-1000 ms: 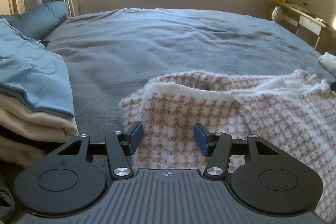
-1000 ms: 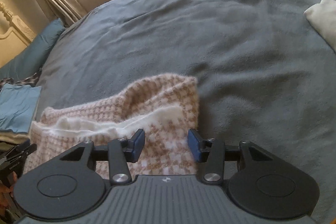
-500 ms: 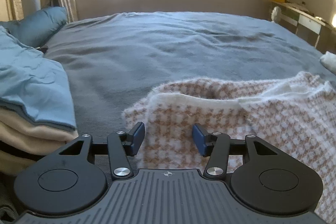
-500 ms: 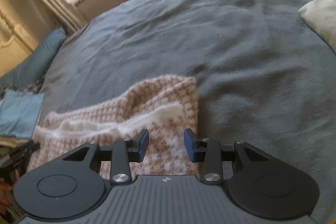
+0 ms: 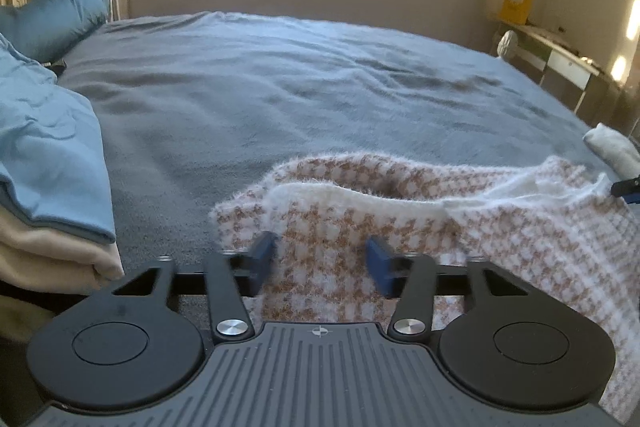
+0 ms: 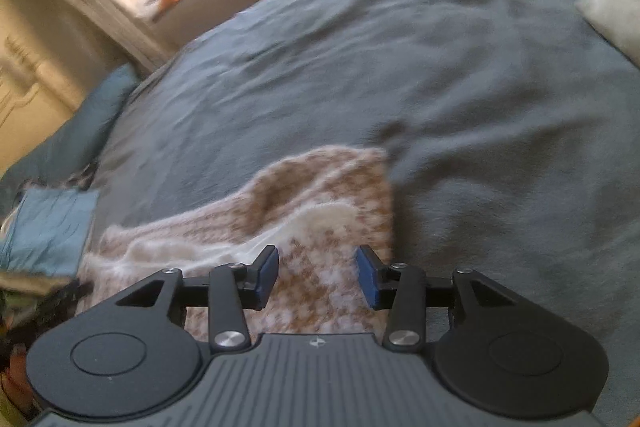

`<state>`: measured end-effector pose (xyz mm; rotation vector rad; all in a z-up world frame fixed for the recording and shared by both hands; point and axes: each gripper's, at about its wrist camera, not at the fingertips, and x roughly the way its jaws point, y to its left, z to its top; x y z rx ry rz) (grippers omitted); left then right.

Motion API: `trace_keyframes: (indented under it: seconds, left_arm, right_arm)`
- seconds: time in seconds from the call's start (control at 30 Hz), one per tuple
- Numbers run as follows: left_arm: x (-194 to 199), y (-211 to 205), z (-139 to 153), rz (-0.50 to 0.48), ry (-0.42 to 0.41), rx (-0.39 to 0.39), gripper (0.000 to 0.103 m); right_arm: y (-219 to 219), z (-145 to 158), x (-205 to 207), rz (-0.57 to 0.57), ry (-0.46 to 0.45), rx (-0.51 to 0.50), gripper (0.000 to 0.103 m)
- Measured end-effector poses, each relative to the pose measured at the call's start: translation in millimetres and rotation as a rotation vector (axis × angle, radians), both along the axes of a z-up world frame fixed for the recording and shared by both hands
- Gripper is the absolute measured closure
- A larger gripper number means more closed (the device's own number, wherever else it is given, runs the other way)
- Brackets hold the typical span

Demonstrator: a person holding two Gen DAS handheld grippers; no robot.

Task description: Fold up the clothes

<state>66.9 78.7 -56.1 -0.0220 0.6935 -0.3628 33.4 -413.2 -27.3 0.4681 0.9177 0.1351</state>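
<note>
A brown-and-white checked sweater [image 5: 400,223] lies crumpled on the near part of the grey bed [image 5: 300,87]. The left claw [image 5: 320,261] hangs over the sweater's left end, its blue pads apart with fabric beneath and between them; its jaws have just been closing, yet the pads do not press the knit. The right claw [image 6: 317,277] hangs over the sweater's right end, also released, its jaws just opened a little, the sweater's right edge just inside its right pad. Left of the left claw sits a stack of folded clothes [image 5: 48,187], blue on top. Far right of both claws lies a white cloth [image 6: 612,11].
</note>
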Motion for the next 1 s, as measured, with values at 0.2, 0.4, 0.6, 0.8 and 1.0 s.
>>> trace_keyframes:
  seconds: [0.2, 0.4, 0.6, 0.8, 1.0]
  left_arm:
    - [-4.5, -11.1, -1.9, 0.002, -0.060, 0.050, 0.093]
    - [-21.0, -16.9, 13.8, 0.023, -0.202, 0.085, 0.098]
    - [-9.1, -17.0, 26.9, 0.031, -0.242, 0.059, 0.099]
    - [9.1, -19.6, 5.0, 0.048, -0.139, 0.080, 0.098]
    - [9.7, -19.8, 4.5, 0.067, -0.181, 0.091, 0.098]
  right_arm:
    - [3.6, -6.8, 4.2, 0.006, -0.006, -0.012, 0.086]
    - [11.8, 14.7, -10.0, -0.003, -0.125, -0.050, 0.095]
    - [1.3, 29.8, -10.9, -0.080, -0.178, -0.022, 0.096]
    - [-1.7, 11.0, 8.5, -0.092, -0.118, -0.050, 0.096]
    - [-2.0, -3.5, 17.7, -0.116, -0.097, -0.039, 0.096]
